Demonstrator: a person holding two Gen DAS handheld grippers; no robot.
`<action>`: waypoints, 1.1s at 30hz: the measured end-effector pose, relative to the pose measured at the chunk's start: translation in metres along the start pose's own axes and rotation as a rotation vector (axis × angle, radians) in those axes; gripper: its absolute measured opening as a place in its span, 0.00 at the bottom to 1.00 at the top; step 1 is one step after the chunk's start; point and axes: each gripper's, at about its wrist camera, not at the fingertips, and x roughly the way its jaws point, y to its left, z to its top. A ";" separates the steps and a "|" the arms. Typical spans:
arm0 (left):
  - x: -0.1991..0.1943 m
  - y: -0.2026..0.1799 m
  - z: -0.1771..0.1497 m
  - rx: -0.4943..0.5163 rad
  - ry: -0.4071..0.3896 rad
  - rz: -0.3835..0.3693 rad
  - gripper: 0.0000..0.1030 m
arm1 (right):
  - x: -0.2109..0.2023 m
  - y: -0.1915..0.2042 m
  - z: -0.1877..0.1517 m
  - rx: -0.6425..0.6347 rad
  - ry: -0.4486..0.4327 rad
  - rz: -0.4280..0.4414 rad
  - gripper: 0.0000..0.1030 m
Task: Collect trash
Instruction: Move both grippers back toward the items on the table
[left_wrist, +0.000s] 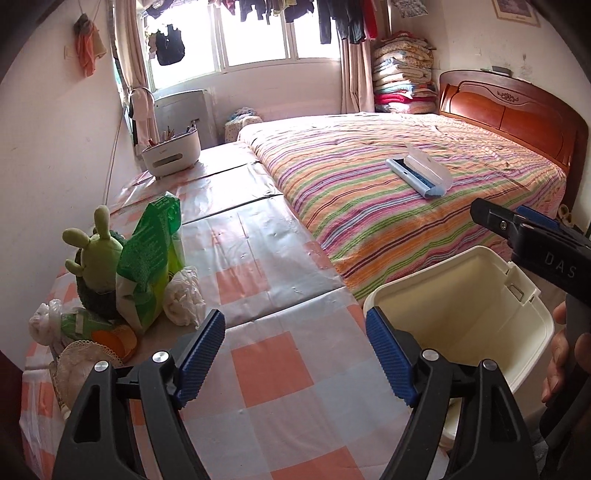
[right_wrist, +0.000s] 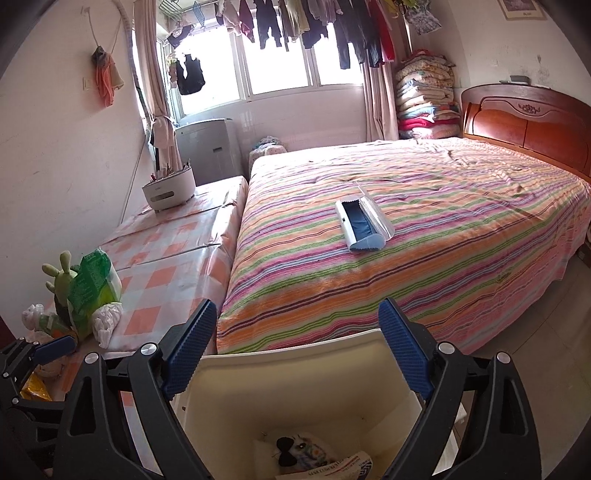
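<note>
- Bedroom wall hems your left side; against it, the checkered table (left_wrist: 266, 280) carries a green bag (left_wrist: 151, 258), a plush toy (left_wrist: 96, 254) and a crumpled white bag (left_wrist: 184, 297) at its near-left edge.
- Your left gripper (left_wrist: 295, 354) hangs released over bare tabletop.
- Your right gripper (right_wrist: 295, 354), jaws spread and empty, hovers above the white bin (right_wrist: 295, 402), which holds trash and stands at the corner of the striped bed (right_wrist: 424, 236).
</note>
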 end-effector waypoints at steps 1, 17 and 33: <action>0.001 0.007 0.001 -0.018 0.002 0.006 0.74 | 0.001 0.005 0.001 -0.004 0.001 0.008 0.85; -0.003 0.101 -0.014 -0.196 0.027 0.140 0.74 | 0.029 0.098 -0.002 -0.094 0.052 0.141 0.86; -0.013 0.172 -0.035 -0.335 0.047 0.224 0.74 | 0.050 0.163 -0.014 -0.158 0.112 0.234 0.86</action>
